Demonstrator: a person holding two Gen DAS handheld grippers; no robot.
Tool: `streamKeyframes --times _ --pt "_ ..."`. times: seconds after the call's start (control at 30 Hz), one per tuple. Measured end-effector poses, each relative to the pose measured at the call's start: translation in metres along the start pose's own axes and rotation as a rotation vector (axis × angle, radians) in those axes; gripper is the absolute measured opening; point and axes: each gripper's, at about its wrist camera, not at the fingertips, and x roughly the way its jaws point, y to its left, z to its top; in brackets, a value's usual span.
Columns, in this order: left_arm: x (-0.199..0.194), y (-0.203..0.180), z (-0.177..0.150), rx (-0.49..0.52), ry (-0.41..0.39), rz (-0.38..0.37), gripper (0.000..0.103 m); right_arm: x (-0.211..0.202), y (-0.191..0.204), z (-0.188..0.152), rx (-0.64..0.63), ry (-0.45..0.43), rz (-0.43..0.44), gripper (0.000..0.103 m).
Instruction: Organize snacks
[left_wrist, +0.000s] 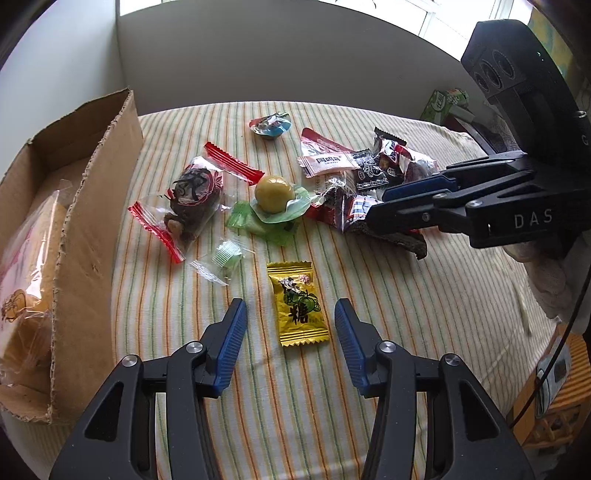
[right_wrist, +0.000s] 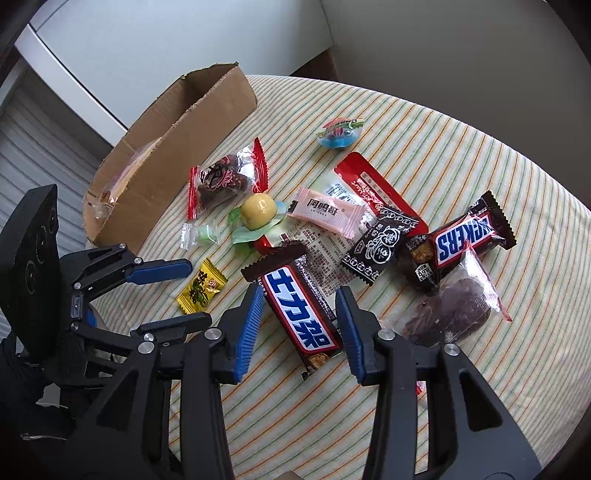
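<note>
On the striped tablecloth (left_wrist: 406, 295), the left gripper (left_wrist: 290, 314) hangs with its jaws apart on either side of a yellow candy packet (left_wrist: 299, 304), the pads clear of it; whether the tips touch the cloth cannot be told. The right gripper (right_wrist: 301, 314) stands with its jaws apart around a brown Snickers bar with Chinese lettering (right_wrist: 295, 306); the left pad looks very near the wrapper, the right one shows a gap, and no firm grip can be made out. The bar's near end is partly hidden behind the fingers.

A cardboard box (left_wrist: 96, 206) sits at the cloth's left edge, cut off by the frame; a clear bag inside it is only partly seen. Toward the middle lie a yellow ball sweet (left_wrist: 275, 194) on green wrapping, a red-edged clear pouch (left_wrist: 192, 199), and a heap of wrappers (left_wrist: 354, 166) overlapping one another, partly covered in the left wrist view by the right gripper.
</note>
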Motion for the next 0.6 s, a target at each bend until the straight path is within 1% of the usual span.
streamKeyframes --times 0.03,0.07,0.2,0.23,0.27,0.43,0.53,0.57,0.6 --pt "0.0 0.0 0.001 0.001 0.0 0.003 0.048 0.002 0.003 0.0 -0.016 0.005 -0.02 0.043" --pt "0.001 -0.001 0.002 0.005 0.0 0.01 0.045 0.004 0.007 0.0 -0.034 0.01 -0.038 0.043" --pt "0.001 -0.002 0.003 0.029 -0.002 0.046 0.026 0.011 0.012 -0.003 -0.068 0.032 -0.116 0.043" --pt "0.001 -0.001 0.002 0.028 -0.002 0.041 0.025 0.012 0.013 -0.003 -0.068 0.038 -0.125 0.042" --pt "0.0 0.0 0.002 0.025 -0.002 0.035 0.024 0.014 0.013 -0.004 -0.066 0.04 -0.137 0.036" --pt "-0.006 0.001 -0.001 0.029 -0.005 0.021 0.023 0.01 0.016 -0.01 -0.048 0.035 -0.158 0.033" --pt "-0.014 0.001 -0.004 0.023 -0.02 0.01 0.023 0.002 0.022 -0.017 -0.05 0.026 -0.156 0.033" --pt "-0.017 0.001 -0.005 0.021 -0.026 0.007 0.021 -0.002 0.024 -0.02 -0.049 0.019 -0.152 0.033" --pt "-0.019 0.0 -0.005 0.023 -0.03 0.004 0.006 -0.005 0.027 -0.022 -0.048 0.015 -0.149 0.033"
